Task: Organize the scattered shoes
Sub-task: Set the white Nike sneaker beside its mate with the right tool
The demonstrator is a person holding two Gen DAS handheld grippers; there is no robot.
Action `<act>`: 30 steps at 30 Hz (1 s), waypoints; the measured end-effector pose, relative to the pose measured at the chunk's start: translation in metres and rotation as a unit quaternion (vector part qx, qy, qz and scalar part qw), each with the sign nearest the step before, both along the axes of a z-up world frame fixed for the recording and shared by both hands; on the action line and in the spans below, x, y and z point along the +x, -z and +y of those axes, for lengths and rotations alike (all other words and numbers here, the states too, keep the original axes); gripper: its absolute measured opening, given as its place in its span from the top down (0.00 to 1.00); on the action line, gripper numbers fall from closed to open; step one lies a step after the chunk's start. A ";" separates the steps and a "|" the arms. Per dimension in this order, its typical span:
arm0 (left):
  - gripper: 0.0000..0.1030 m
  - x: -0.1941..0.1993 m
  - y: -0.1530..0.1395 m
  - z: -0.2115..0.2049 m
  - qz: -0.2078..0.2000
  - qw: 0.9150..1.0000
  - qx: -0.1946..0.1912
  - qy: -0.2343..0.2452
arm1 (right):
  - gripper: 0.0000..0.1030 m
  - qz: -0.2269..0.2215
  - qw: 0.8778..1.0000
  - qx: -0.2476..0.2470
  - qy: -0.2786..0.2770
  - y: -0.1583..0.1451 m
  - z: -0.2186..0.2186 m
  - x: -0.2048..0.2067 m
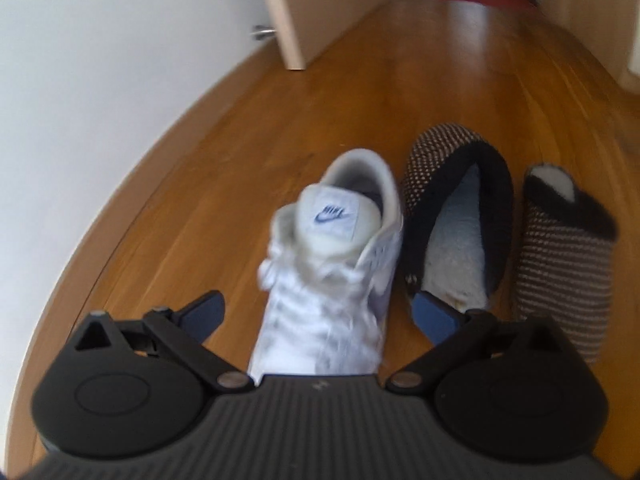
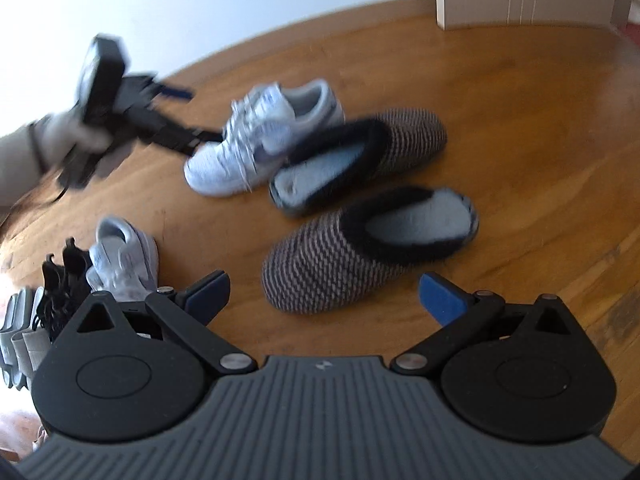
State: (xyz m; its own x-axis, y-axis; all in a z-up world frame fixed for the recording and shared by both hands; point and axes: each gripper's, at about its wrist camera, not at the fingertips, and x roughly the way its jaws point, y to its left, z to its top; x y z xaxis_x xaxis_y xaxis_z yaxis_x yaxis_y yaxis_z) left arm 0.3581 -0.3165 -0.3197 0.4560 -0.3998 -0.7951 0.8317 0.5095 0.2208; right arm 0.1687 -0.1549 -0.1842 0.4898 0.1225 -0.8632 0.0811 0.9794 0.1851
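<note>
A white sneaker (image 1: 320,264) lies on the wooden floor with its toe toward my left gripper (image 1: 320,312), which is open with a finger on each side of the toe. Right of it are two brown striped slippers, one (image 1: 456,216) touching the sneaker and another (image 1: 568,264) farther right. In the right wrist view, the left gripper (image 2: 196,116) sits at the sneaker (image 2: 256,136), held by a person's hand (image 2: 76,144). My right gripper (image 2: 324,286) is open just above the near slipper (image 2: 340,256). The far slipper (image 2: 360,152) leans against the sneaker.
A second white sneaker (image 2: 120,256), black shoes (image 2: 64,280) and grey shoes (image 2: 20,328) stand in a row at the left. A white wall (image 1: 100,80) runs along the left and an open door (image 1: 320,8) stands ahead. Bare wooden floor (image 2: 540,140) lies to the right.
</note>
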 end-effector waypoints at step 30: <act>0.27 -0.121 -0.055 0.049 0.045 0.952 -0.022 -0.301 | 0.01 -0.024 0.997 0.069 0.028 0.049 0.035 0.052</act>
State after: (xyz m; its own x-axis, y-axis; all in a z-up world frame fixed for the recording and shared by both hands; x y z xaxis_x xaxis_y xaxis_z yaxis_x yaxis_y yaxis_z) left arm 0.2370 -0.2677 -0.2645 0.5437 -0.1213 -0.8305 0.4013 0.9066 0.1303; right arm 0.2204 -0.1197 -0.2327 0.5392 0.2091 -0.8158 0.1236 0.9386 0.3222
